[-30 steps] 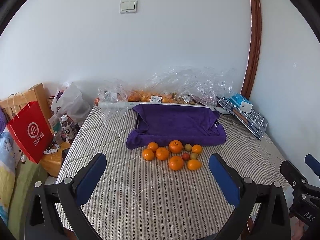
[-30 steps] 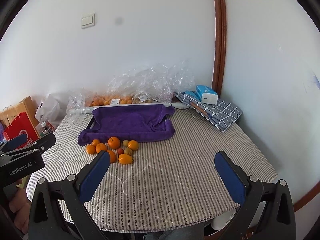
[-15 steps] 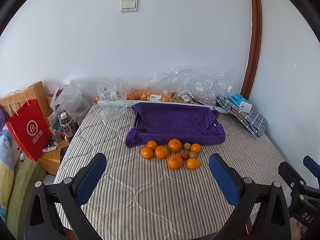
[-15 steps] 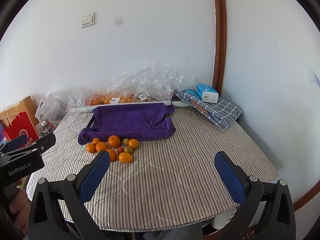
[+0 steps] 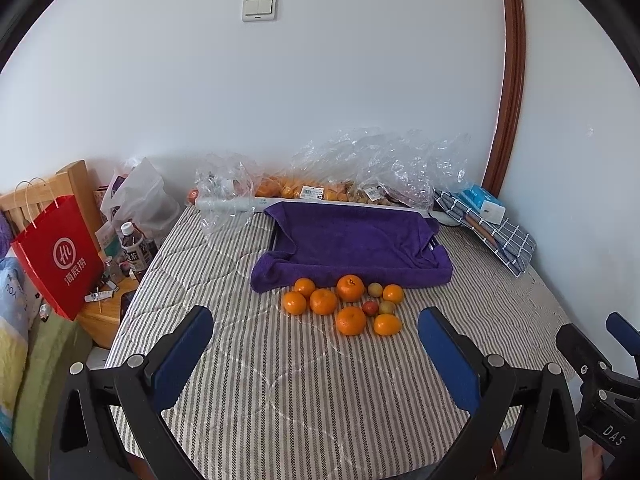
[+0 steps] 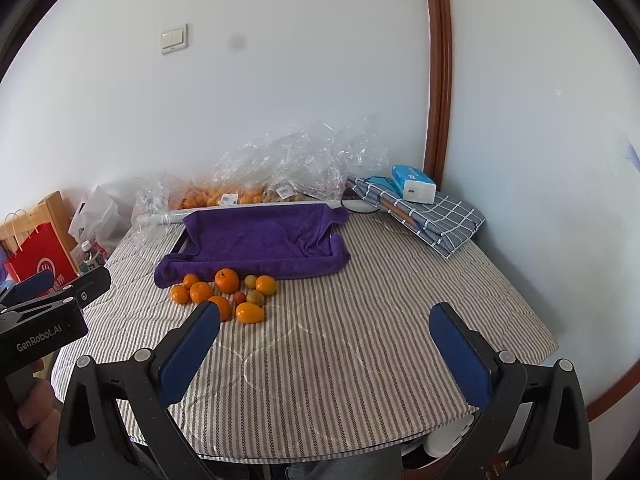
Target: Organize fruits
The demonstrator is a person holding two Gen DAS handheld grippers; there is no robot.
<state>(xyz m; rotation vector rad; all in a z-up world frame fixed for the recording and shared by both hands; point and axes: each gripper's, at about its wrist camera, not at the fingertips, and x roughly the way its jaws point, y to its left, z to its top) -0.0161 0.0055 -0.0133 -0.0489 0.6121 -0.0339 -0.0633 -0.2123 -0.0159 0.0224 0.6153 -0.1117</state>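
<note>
— On the striped table (image 5: 304, 392) lay a purple towel (image 5: 352, 240); just before its near edge sat the fruits (image 5: 344, 304) in one cluster.

— And the grippers? — The left gripper (image 5: 316, 344) hung wide-jawed, holding nothing; the right gripper (image 6: 324, 344) likewise, above bare cloth.

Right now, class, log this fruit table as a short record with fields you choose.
surface: striped tablecloth
loose fruit: cluster of oranges plus smaller fruits, including a red one, in front of the purple towel
bagged fruit: clear plastic bags by the wall
left gripper: open, holding nothing
right gripper: open, holding nothing
sorting: not begun
</note>
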